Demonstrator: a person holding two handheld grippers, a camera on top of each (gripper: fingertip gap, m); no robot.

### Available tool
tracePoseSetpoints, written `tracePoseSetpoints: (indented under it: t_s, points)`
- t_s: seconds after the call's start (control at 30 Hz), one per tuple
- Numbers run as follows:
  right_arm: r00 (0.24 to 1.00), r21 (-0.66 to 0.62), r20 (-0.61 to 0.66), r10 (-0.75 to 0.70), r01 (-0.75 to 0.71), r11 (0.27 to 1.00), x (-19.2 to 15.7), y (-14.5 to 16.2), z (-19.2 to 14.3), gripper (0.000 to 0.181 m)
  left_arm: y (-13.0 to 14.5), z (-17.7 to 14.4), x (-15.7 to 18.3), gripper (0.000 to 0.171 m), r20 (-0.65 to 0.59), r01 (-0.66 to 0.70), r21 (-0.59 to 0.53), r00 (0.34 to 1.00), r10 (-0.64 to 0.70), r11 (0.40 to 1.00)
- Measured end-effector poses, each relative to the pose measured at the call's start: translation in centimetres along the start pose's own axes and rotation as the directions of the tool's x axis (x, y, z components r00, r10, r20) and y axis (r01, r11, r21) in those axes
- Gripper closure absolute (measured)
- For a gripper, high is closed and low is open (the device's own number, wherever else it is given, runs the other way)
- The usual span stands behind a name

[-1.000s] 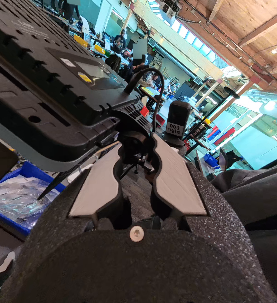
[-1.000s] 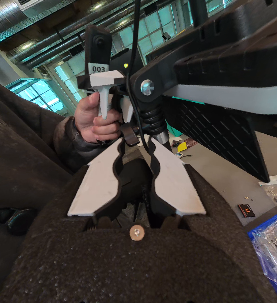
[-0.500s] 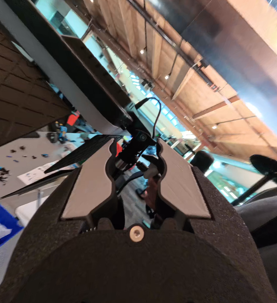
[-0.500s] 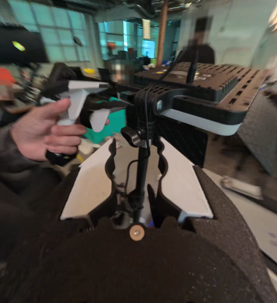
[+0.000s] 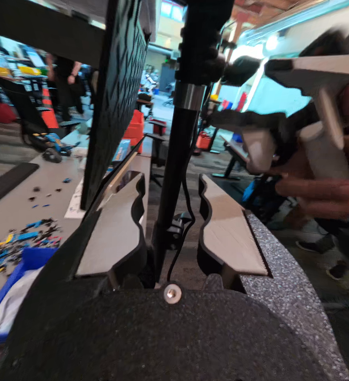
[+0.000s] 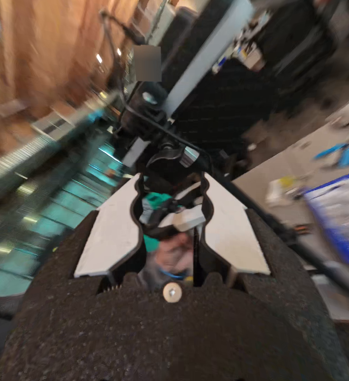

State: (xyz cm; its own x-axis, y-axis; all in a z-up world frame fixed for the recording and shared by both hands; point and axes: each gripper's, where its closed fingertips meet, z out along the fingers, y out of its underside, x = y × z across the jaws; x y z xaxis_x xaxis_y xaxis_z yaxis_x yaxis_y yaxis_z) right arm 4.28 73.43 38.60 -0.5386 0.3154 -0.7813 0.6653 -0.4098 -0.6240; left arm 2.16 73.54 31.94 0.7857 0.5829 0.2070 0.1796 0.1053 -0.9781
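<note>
Stand pole (image 5: 176, 165) rises black and upright between the parted fingers of the left claw (image 5: 171, 185), untouched; right claw (image 6: 170, 185) likewise gapes empty, facing the pole's clamp knob (image 6: 165, 156); table (image 5: 14, 206) lies left of the pole, strewn with small bricks (image 5: 14, 243).

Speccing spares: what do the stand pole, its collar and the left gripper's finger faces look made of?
Stand pole: probably painted or anodised metal; smooth, matte black, thin and straight. Collar: bare polished metal; silvery, with bright highlights. Left gripper fingers: flat pale-grey faces with black rims, likely plastic or rubber; blur leaves this open.
</note>
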Motion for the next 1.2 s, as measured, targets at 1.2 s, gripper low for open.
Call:
tracePoseSetpoints:
  t_s: [1.2]
  points:
    - [0.763, -0.366, 0.141, 0.630, -0.551, 0.750, -1.8, -1.4, 0.3, 0.154, -1.2, 4.1, 0.2, 0.155, 0.083, -0.146, 0.041, 0.986, 0.142, 0.988]
